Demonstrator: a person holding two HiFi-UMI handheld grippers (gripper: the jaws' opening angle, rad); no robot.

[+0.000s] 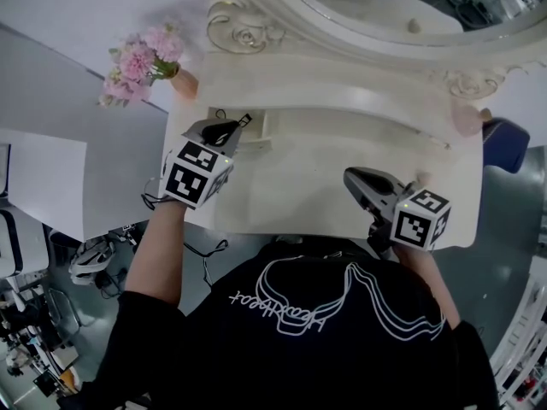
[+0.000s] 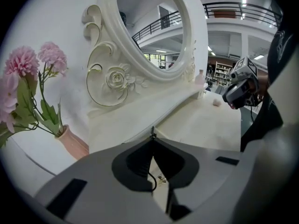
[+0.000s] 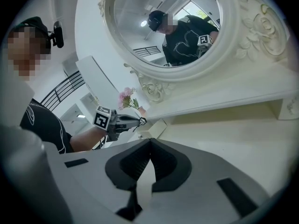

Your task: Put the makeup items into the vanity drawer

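My left gripper (image 1: 243,124) is shut on a thin black makeup item (image 2: 152,132) whose tip pokes out past the jaws, with a black cord looped below it. It hovers over the small open drawer (image 1: 259,129) at the left of the cream vanity top (image 1: 316,186). In the right gripper view this drawer (image 3: 157,128) sits just beyond the left gripper. My right gripper (image 1: 350,177) is shut with nothing in it, low over the vanity's front right. A pink bottle (image 1: 467,119), a thin stick (image 1: 432,140) and a small pale piece (image 2: 216,102) lie on the right side.
The oval mirror with its carved frame (image 1: 248,32) stands along the back. Pink flowers (image 1: 141,61) in a pink vase (image 1: 185,84) stand at the back left corner. A blue object (image 1: 506,143) sits beyond the table's right edge.
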